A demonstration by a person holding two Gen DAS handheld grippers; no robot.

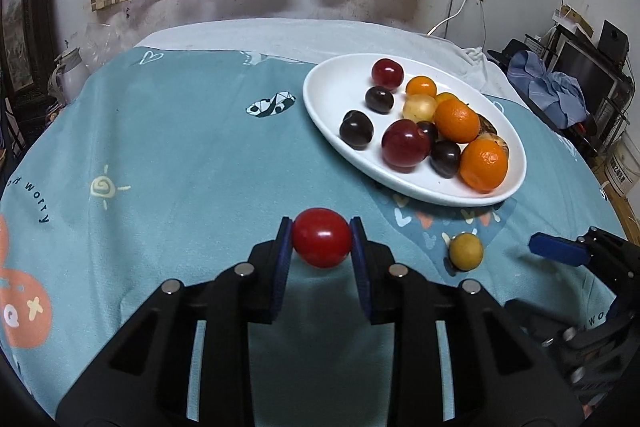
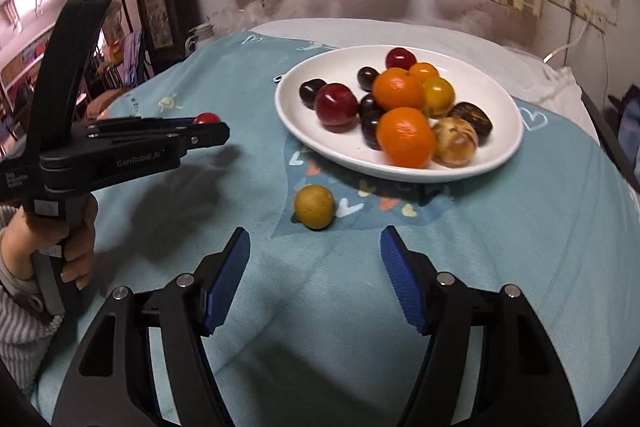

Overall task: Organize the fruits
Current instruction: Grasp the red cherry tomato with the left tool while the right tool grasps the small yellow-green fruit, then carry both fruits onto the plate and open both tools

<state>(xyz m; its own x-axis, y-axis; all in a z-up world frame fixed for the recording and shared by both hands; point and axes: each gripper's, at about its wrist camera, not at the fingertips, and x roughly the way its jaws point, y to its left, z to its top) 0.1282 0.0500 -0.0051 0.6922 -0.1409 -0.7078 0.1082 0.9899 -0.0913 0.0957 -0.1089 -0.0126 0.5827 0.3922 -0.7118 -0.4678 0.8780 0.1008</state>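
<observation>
My left gripper (image 1: 321, 233) is shut on a small red tomato (image 1: 321, 238), held just above the teal cloth; the same tomato (image 2: 207, 118) peeks past the left gripper's tip in the right wrist view. A white oval plate (image 1: 332, 95) to the right holds several oranges, red plums and dark cherries. A small yellow-brown fruit (image 1: 466, 251) lies loose on the cloth in front of the plate (image 2: 496, 151). My right gripper (image 2: 315, 241) stands open just short of that yellow-brown fruit (image 2: 314, 207), nothing between its fingers.
A teal patterned cloth (image 1: 180, 147) covers the table. A person's hand (image 2: 76, 251) grips the left tool's handle at the left. A curtain and wall stand behind; a jug (image 1: 70, 67) sits off the far left edge, clutter off the right.
</observation>
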